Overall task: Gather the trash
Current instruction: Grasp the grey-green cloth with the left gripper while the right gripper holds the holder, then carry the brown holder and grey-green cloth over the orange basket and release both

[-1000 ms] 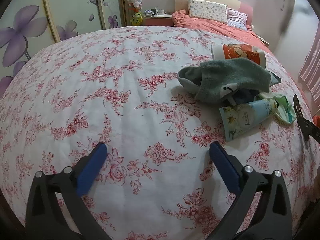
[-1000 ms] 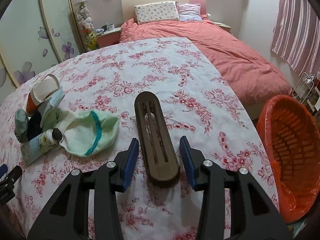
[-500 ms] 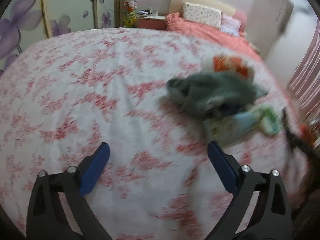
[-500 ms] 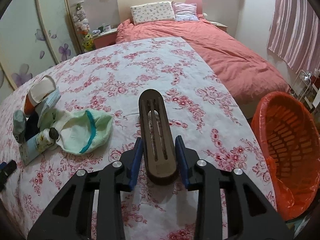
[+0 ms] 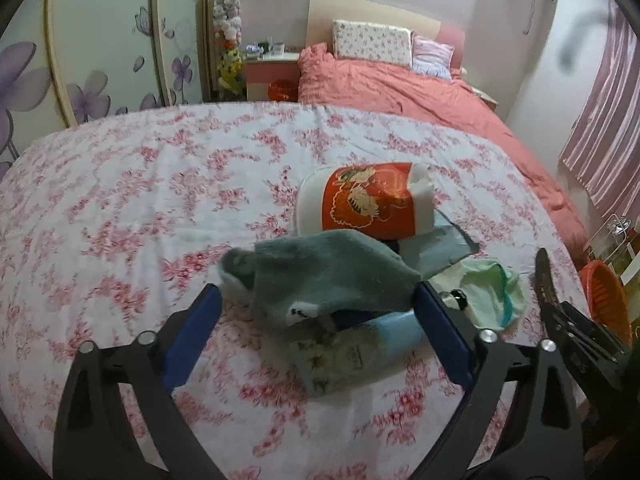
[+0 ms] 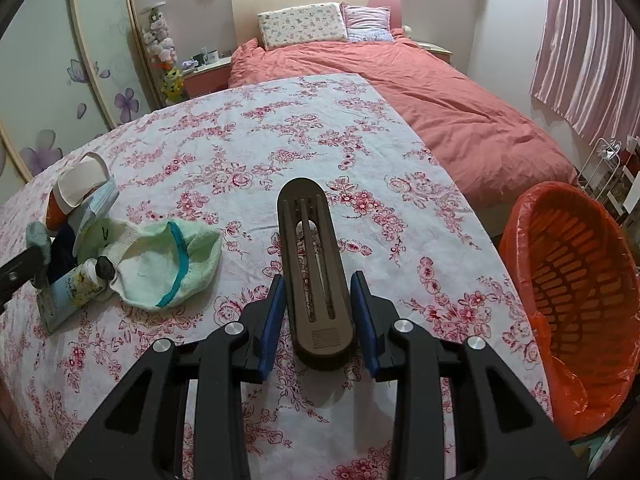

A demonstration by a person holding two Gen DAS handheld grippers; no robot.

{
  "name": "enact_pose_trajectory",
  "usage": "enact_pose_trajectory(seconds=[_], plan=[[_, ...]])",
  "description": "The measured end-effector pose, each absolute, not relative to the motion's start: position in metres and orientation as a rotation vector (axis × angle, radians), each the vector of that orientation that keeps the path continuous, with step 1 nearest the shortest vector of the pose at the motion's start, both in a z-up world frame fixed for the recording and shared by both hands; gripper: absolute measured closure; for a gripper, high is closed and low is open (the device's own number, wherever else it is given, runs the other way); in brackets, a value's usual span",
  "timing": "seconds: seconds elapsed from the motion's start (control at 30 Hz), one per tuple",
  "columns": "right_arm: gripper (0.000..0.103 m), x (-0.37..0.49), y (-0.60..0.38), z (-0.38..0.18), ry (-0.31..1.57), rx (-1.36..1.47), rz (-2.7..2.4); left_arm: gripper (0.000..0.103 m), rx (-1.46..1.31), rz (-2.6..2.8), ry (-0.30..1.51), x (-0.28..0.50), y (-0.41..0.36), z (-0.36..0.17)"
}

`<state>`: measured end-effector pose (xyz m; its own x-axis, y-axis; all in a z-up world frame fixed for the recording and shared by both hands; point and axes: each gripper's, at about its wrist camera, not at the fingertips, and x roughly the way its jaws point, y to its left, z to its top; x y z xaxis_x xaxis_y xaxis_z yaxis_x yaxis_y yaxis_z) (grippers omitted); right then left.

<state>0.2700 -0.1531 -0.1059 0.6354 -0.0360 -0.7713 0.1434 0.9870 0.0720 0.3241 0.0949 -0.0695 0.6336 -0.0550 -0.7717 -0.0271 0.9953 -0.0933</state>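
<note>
L gripper (image 5: 316, 316) spread wide, jaws just been narrowing a bit; grey sock (image 5: 332, 276) and tube (image 5: 360, 352) sit between the blue pads, lower centre of frame, not pinched. R gripper (image 6: 319, 316) clenched on brown slotted tray (image 6: 312, 264), centre-bottom of its frame. Orange cup (image 5: 368, 200) behind the pile. Orange basket (image 6: 576, 292) at right edge, off the floral cloth (image 6: 280, 152).

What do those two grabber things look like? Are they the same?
Yes, they match. The left gripper and the right gripper are both black plastic frames with triangle-shaped holes, shiny silver bolts at the joints, and flat blue pads inside the fingers. No cables or sleeves show.
</note>
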Motion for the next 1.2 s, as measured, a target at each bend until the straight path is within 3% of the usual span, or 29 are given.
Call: enact_pose_trajectory(seconds=[0.17, 0.27, 0.33, 0.43, 0.63, 1.2], plan=[[0.069, 0.27, -0.153, -0.106, 0.877, 0.132, -0.103, 0.035, -0.15, -0.043, 0.92, 0.327, 0.106, -0.081], [0.069, 0.27, -0.154, -0.106, 0.875, 0.136, -0.099, 0.055, -0.163, -0.066, 0.91, 0.323, 0.113, -0.08], [0.069, 0.269, -0.155, -0.106, 0.873, 0.134, -0.09, 0.074, -0.18, -0.095, 0.896, 0.321, 0.117, -0.078], [0.07, 0.266, -0.157, -0.105, 0.87, 0.135, -0.086, 0.082, -0.169, -0.1, 0.88, 0.317, 0.12, -0.074], [0.07, 0.253, -0.159, -0.101, 0.845, 0.132, -0.072, 0.087, -0.163, -0.104, 0.848, 0.307, 0.127, -0.062], [0.07, 0.211, -0.18, -0.045, 0.698, 0.161, -0.055, 0.088, -0.133, -0.205, 0.746, 0.273, 0.088, -0.01]])
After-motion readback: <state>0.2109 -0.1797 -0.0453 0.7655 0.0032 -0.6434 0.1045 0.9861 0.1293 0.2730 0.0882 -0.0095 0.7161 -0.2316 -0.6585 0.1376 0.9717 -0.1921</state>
